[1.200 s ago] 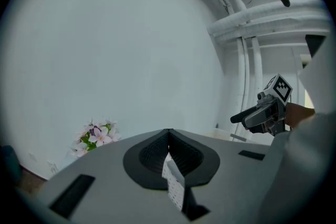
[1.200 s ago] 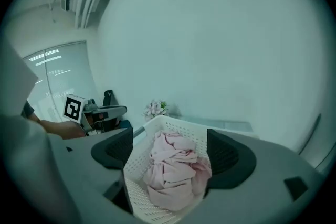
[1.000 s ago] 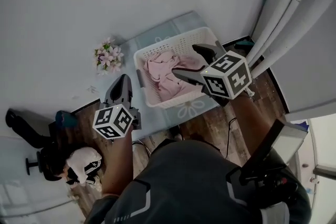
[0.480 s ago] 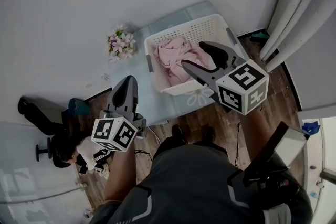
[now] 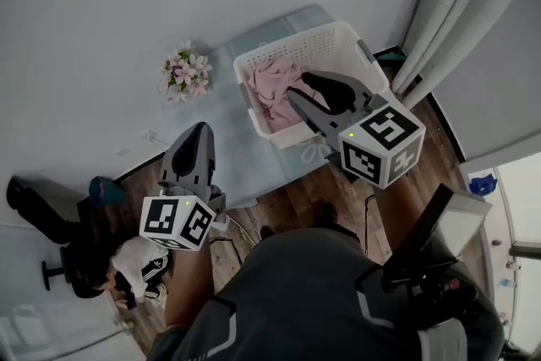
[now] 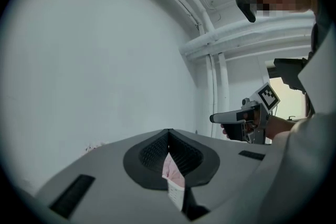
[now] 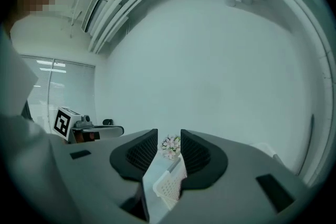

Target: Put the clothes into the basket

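Note:
A white slatted basket (image 5: 338, 42) stands on a pale blue mat (image 5: 224, 139) by the wall, with pink clothes (image 5: 272, 87) heaped inside. My right gripper (image 5: 298, 87) hangs over the basket's near side. Its jaws are closing with a gap still between them and nothing in it. Through that gap in the right gripper view (image 7: 169, 134) I see the basket (image 7: 170, 186). My left gripper (image 5: 193, 139) is off to the left over the mat, apart from the basket. Its jaws (image 6: 168, 132) meet at the tips, holding nothing.
A bunch of pink and white flowers (image 5: 186, 73) lies on the mat left of the basket. White curtains or pipes (image 5: 456, 4) run down the right side. A black chair base and a white and black bundle (image 5: 135, 259) sit on the wood floor at lower left.
My right gripper's jaws have narrowed from wide open. It has drawn back from inside the basket toward me. The left gripper has dropped slightly toward me.

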`<state>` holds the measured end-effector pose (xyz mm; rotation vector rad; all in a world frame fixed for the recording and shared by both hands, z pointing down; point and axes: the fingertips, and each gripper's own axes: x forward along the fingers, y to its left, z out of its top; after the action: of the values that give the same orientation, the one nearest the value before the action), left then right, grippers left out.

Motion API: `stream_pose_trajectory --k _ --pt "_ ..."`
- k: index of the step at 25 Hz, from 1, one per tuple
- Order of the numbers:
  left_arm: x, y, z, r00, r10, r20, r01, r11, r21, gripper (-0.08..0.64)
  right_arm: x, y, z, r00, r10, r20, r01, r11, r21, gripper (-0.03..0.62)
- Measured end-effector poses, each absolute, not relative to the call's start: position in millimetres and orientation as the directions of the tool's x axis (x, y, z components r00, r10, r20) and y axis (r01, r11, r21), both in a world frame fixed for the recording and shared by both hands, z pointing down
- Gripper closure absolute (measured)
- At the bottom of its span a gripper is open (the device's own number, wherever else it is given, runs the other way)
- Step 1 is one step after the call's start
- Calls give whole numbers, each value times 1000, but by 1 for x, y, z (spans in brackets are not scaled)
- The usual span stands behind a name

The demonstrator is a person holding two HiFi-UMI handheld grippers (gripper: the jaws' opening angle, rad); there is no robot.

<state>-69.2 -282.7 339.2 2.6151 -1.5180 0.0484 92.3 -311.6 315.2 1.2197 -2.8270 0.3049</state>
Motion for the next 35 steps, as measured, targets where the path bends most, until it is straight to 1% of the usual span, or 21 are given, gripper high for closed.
stream_pose_trajectory --k 3,8,11,13,16,22,28,35 --pt "-94 -274 332 499 -865 48 -864 -492 103 551 67 -303 307 -683 -721 114 -729 668 -149 449" --pt "-102 -261 322 548 -836 21 -832 -542 116 551 56 -282 294 -644 -757 109 -765 632 -124 454" --pt "-116 -256 318 542 -840 16 -838 -539 91 551 39 -274 291 -662 -743 98 -749 650 -131 489" --pt "-120 -250 318 535 -844 29 -844 -532 73 551 31 -264 292 -678 -729 100 -735 665 -134 498" --pt "-120 -244 318 546 -836 56 -837 -543 68 551 34 -253 294 -647 -753 121 -762 632 -141 519" --pt "-137 -247 304 518 -855 28 -855 -516 58 551 21 -265 279 -641 -763 85 -766 628 -133 539" --pt "-142 -249 307 477 -878 29 -878 -475 59 551 23 -271 280 -631 -772 77 -775 622 -117 577" --pt "-135 -253 306 450 -893 21 -892 -449 53 551 23 -273 280 -659 -749 70 -751 650 -113 577"
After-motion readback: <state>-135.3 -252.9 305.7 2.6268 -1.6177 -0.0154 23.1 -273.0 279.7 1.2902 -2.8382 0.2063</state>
